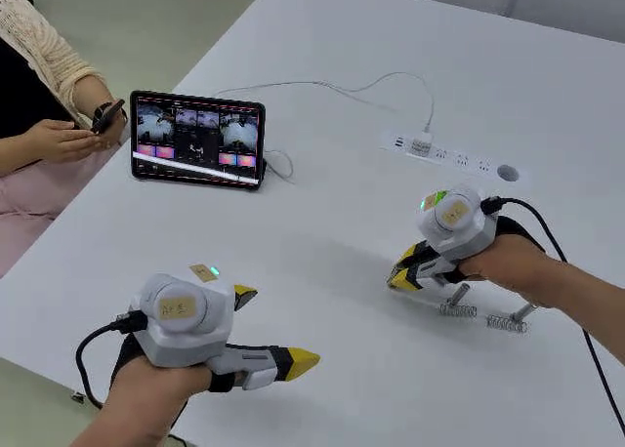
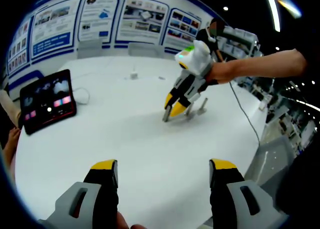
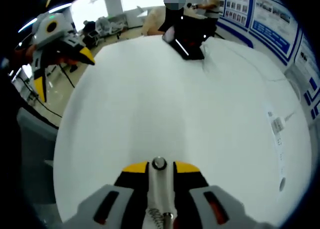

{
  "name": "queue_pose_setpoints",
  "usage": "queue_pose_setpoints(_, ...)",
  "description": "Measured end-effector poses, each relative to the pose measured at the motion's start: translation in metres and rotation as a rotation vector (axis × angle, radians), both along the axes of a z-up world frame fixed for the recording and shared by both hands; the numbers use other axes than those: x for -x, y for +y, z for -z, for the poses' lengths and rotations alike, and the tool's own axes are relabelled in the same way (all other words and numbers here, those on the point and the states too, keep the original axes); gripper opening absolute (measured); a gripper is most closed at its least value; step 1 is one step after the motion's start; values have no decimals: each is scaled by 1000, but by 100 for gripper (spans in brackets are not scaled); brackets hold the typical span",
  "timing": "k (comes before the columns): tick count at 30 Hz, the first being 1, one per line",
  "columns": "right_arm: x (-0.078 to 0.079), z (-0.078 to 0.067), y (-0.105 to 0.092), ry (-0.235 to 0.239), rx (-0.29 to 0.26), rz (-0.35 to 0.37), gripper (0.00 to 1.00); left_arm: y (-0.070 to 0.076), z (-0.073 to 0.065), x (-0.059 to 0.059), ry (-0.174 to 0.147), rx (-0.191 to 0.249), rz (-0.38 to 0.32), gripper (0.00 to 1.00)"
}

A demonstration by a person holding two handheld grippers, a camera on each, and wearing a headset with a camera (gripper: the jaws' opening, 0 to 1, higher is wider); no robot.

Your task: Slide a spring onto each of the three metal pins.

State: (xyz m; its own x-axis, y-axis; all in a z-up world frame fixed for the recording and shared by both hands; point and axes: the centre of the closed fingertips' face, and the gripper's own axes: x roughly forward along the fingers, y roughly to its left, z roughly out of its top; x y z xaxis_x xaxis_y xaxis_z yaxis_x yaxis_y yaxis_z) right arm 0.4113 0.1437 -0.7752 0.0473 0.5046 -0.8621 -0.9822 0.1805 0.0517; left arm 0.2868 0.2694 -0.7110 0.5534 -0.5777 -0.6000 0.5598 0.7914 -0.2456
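Note:
My right gripper (image 1: 398, 276) is low over the white table (image 1: 322, 262), shut on a metal pin (image 3: 159, 175) that pokes out past its yellow tips; a coil of spring (image 3: 158, 217) shows on the pin behind the jaws. Just right of that gripper lie two more metal pins, the nearer pin (image 1: 457, 302) and the farther pin (image 1: 512, 319), each with a spring around it. The left gripper (image 1: 273, 328) hovers at the table's near left, open with nothing between its jaws. From the left gripper view the right gripper (image 2: 174, 108) holds its pin (image 2: 166, 116) slanted down onto the table.
A tablet (image 1: 198, 140) stands at the back left with a cable running to a white power strip (image 1: 441, 152). A person sits at the left edge holding a phone (image 1: 105, 115). The right gripper's black cable (image 1: 562, 262) trails off to the right.

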Motion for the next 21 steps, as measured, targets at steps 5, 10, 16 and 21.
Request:
queue_pose_setpoints(5, 2, -3, -9, 2, 7, 14, 27, -2, -4, 1, -6, -4, 8, 76)
queue_pose_setpoints(10, 4, -6, -13, -5, -8, 55, 34, -3, -6, 3, -10, -4, 9, 76)
queue_pose_setpoints(16, 6, -17, -9, 15, -84, 147, 39, -4, -12, 6, -18, 5, 6, 76)
queue_pose_setpoints(21, 7, -25, -11, 14, -111, 196, 44, -2, -16, 9, -23, 10, -4, 76)
